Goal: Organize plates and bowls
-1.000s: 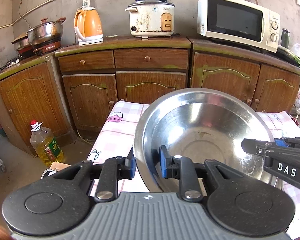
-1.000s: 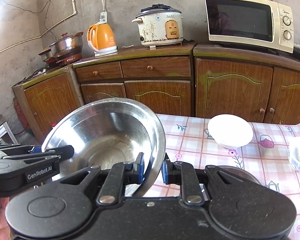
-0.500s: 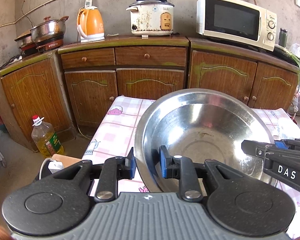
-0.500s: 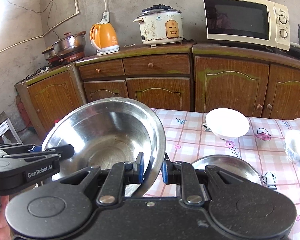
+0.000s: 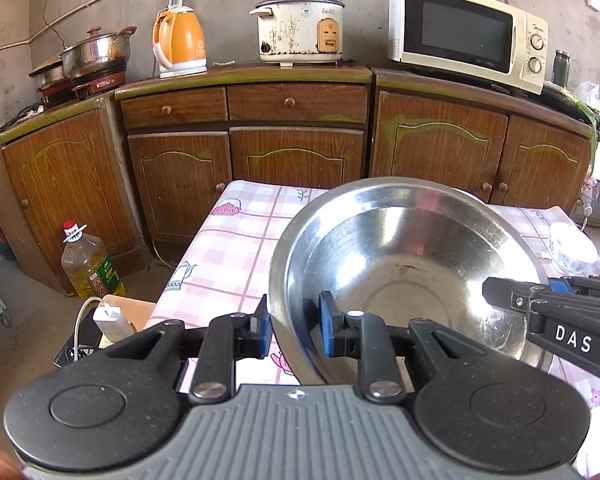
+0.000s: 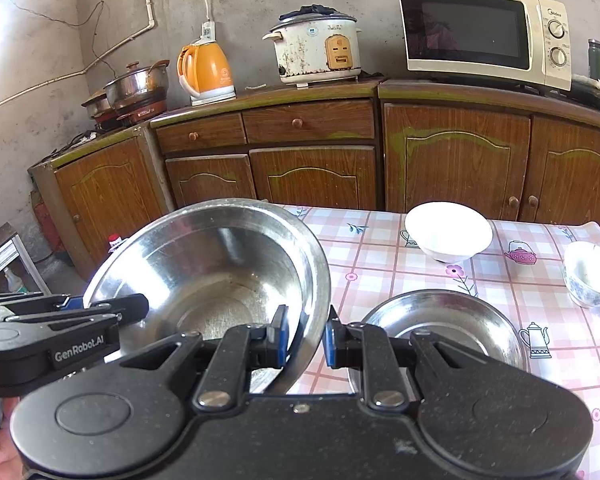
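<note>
Both grippers carry one large steel bowl (image 5: 404,264) above the pink checked table (image 5: 228,256). My left gripper (image 5: 293,330) is shut on its left rim, and the right gripper (image 5: 556,312) shows at its far side. In the right wrist view my right gripper (image 6: 303,340) is shut on the right rim of the large steel bowl (image 6: 216,264), with the left gripper (image 6: 60,328) across from it. On the table lie a smaller steel bowl (image 6: 440,320), a white bowl (image 6: 448,236) and a patterned bowl (image 6: 590,272).
Wooden cabinets (image 5: 300,152) run along the wall behind the table, with a kettle (image 5: 180,42), rice cooker (image 5: 300,28), microwave (image 5: 468,34) and pots (image 5: 96,56) on top. An oil bottle (image 5: 88,264) and a charger (image 5: 112,318) sit on the floor at left.
Both grippers and the large steel bowl have moved forward over the table and a little down. The smaller steel bowl has come into sight under the right gripper.
</note>
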### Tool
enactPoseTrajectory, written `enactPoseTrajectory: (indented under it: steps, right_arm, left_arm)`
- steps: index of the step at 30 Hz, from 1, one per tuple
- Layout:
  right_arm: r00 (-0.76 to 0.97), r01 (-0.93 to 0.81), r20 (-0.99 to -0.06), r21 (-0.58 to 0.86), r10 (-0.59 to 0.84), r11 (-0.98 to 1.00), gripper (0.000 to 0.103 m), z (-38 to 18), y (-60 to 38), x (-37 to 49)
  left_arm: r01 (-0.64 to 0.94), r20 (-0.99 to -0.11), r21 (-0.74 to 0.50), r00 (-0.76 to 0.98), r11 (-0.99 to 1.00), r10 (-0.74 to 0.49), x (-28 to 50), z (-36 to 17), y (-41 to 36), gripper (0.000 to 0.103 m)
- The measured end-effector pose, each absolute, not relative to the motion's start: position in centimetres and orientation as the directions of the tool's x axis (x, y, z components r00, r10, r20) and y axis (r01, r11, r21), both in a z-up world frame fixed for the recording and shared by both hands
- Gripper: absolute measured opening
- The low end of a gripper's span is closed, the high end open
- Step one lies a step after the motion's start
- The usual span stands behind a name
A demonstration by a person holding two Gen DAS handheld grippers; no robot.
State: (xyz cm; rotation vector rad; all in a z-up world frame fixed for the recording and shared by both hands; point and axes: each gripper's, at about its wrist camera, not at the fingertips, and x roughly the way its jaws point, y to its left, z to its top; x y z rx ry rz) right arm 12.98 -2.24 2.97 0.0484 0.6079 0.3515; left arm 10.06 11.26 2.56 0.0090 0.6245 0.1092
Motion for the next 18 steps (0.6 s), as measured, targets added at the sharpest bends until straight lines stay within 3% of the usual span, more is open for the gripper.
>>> enactPoseTrajectory:
  steps: [18]
  right_arm:
    - [0.775, -0.283, -0.548, 0.145, 0.315, 0.948, 0.023, 2.1, -3.9, 10.5]
  left_arm:
    - [-0.07, -0.602, 0.009, 0.796, 0.998, 0.061, 8.1, 1.3, 10.3, 0.023]
